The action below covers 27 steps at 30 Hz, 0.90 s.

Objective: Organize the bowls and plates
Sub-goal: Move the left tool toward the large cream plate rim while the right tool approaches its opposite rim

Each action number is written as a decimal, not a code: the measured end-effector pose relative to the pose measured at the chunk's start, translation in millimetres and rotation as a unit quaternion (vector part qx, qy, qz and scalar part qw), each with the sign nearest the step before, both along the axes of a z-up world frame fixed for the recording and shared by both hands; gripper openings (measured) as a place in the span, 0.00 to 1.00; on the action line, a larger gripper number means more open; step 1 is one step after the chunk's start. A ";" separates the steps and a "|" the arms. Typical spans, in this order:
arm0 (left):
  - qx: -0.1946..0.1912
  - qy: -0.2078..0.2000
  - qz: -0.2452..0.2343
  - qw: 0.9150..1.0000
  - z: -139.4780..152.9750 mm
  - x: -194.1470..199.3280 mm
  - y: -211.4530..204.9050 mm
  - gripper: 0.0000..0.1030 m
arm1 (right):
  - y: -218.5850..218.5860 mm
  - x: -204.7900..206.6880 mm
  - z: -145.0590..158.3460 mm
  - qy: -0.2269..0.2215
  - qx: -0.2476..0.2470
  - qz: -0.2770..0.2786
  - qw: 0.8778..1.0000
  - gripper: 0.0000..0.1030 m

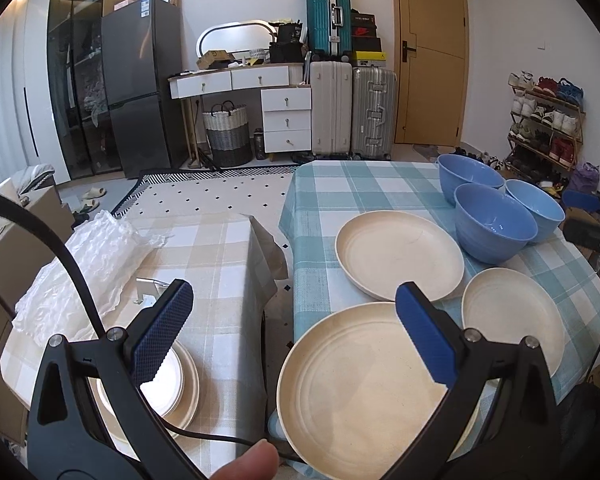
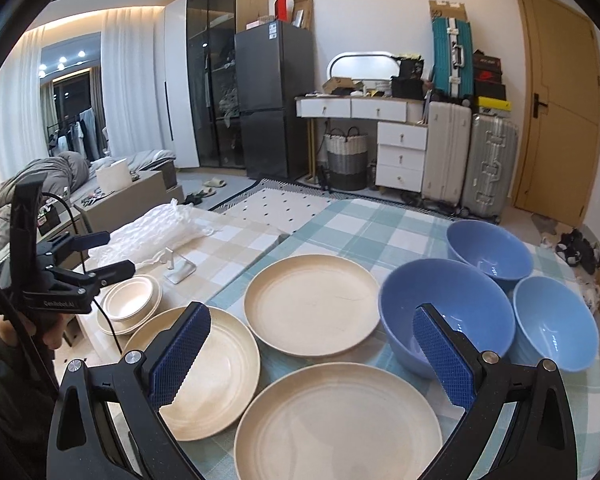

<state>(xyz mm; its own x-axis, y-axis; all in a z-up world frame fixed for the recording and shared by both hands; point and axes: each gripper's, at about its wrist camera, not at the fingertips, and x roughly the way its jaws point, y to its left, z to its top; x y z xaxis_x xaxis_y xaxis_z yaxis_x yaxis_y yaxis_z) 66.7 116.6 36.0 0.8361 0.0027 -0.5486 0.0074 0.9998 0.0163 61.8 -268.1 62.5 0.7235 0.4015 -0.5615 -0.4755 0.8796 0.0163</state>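
Three cream plates lie on the blue-check table: a near-left one (image 1: 364, 404) (image 2: 208, 368), a far one (image 1: 400, 254) (image 2: 312, 304) and a near-right one (image 1: 512, 318) (image 2: 336, 428). Three blue bowls (image 1: 494, 226) (image 2: 444, 312) stand behind them at the right. A stack of small cream dishes (image 1: 176, 384) (image 2: 130, 306) sits on the beige-check table. My left gripper (image 1: 292, 336) is open and empty over the gap between the tables; it also shows in the right wrist view (image 2: 108, 252). My right gripper (image 2: 312, 356) is open and empty above the plates.
Crumpled white plastic wrap (image 1: 80, 272) (image 2: 156, 232) and a small metal stand (image 2: 180, 268) lie on the beige table (image 1: 220, 248). A cable (image 1: 220, 438) trails from the left gripper. Beyond the tables are a rug, fridge, suitcases and a shoe rack.
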 end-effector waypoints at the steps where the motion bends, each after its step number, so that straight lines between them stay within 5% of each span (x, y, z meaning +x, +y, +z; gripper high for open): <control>1: -0.003 0.005 -0.001 1.000 -0.7 4.6 2.0 0.98 | 4.0 6.7 2.5 0.005 -0.004 0.004 1.000 1.00; 8: -0.031 0.033 -0.003 0.999 -4.0 40.7 5.5 0.98 | 18.3 57.8 20.6 0.013 -0.055 0.037 0.998 1.00; 15: -0.007 0.049 -0.003 0.999 3.0 77.7 -9.3 0.98 | 24.2 108.8 24.1 0.026 -0.093 0.055 0.994 1.00; 27: -0.056 0.107 0.029 0.992 -15.8 145.8 -17.1 0.98 | 50.5 192.3 1.0 0.064 -0.147 0.116 0.980 1.00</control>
<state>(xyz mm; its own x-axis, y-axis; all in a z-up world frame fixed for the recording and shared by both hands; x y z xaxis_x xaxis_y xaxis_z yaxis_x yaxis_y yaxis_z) 212.5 99.5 20.1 0.7000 -0.0237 -0.7138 -0.0583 0.9942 -0.0902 254.1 -217.6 63.5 0.5487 0.3532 -0.7577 -0.6734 0.7238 -0.1503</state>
